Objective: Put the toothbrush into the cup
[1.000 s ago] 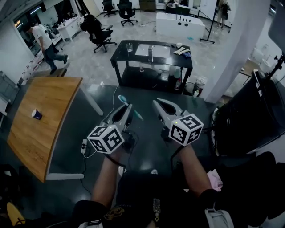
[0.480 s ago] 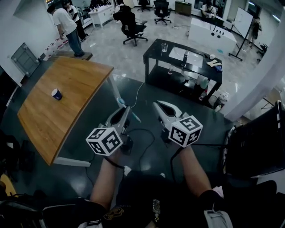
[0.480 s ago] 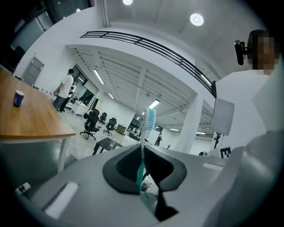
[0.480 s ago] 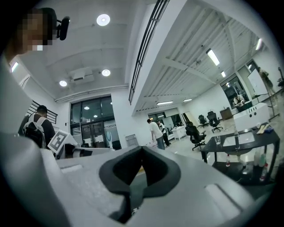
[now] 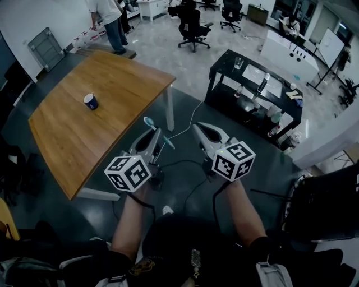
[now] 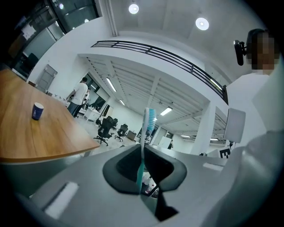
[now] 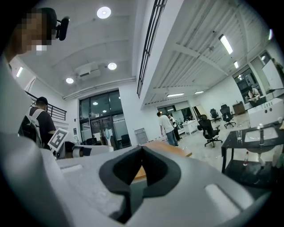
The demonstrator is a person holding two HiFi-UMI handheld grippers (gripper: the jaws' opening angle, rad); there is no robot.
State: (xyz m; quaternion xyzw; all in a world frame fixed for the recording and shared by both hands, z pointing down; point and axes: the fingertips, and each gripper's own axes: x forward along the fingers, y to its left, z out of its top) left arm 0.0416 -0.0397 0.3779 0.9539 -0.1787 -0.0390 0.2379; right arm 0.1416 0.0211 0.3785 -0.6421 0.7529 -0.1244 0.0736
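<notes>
While the left tool [image 5: 153, 134] clamps the toothbrush [image 5: 149, 121] by its handle, the cup [image 5: 90, 101] stands far left on the wooden bench [image 5: 123, 78], seemingly empty; carrying and insertion remain, right tool [image 5: 203, 130] closed on nothing

I'm counting two hand-held grippers here, the left hand-held gripper [image 5: 151, 133] and the right hand-held gripper [image 5: 198, 129], each carrying one marker cube. One toothbrush [image 5: 149, 121] is showing, and one cup [image 5: 90, 101]. Two surfaces are standing around: one wooden surface [image 5: 123, 78] and one black surface [image 5: 222, 60]. I'm also making out at least two office chairs [image 5: 192, 25] and one standing person [image 5: 107, 15].
</notes>
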